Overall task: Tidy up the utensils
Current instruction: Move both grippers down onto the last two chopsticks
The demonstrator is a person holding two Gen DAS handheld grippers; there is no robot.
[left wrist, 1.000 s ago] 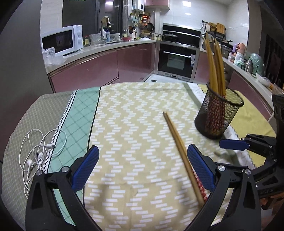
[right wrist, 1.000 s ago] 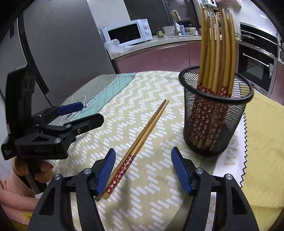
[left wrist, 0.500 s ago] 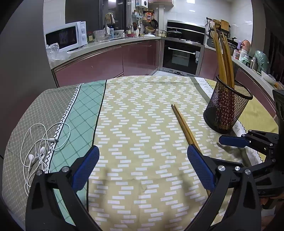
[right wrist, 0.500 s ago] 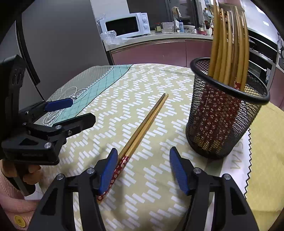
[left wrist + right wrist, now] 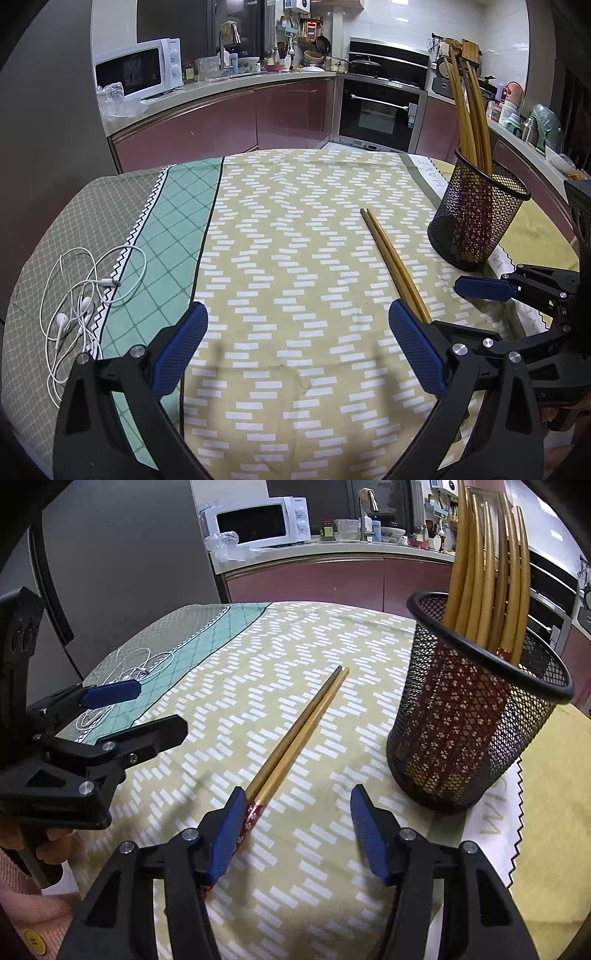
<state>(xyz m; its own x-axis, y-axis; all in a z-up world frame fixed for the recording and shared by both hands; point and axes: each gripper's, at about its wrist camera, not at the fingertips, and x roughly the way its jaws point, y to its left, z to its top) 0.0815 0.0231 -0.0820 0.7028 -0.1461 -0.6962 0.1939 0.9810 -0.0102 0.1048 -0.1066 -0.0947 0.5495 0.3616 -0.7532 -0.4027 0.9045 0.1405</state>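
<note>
A pair of wooden chopsticks point(image 5: 391, 258) point(image 5: 303, 727) lies on the patterned tablecloth point(image 5: 295, 221), red flowered ends toward me. A black mesh holder point(image 5: 476, 218) point(image 5: 476, 716) to their right holds several more chopsticks upright. My right gripper point(image 5: 296, 795) point(image 5: 469, 310) hangs low over the red ends, its jaws apart and narrowing. The red ends run along the inner side of its left finger point(image 5: 225, 834) and partly under it, and no pad presses on them. My left gripper point(image 5: 295, 314) point(image 5: 162, 709) stands open and empty left of the chopsticks.
White earphones point(image 5: 85, 295) point(image 5: 136, 661) lie tangled on the cloth's green and grey part at the left. A hand in a pink sleeve point(image 5: 22, 904) holds the left gripper. Kitchen counters with a microwave point(image 5: 140, 70) and an oven stand beyond the table's far edge.
My right gripper has come down and forward, so the red ends now sit against its left finger, and its jaws are a little narrower. The left gripper has hardly moved.
</note>
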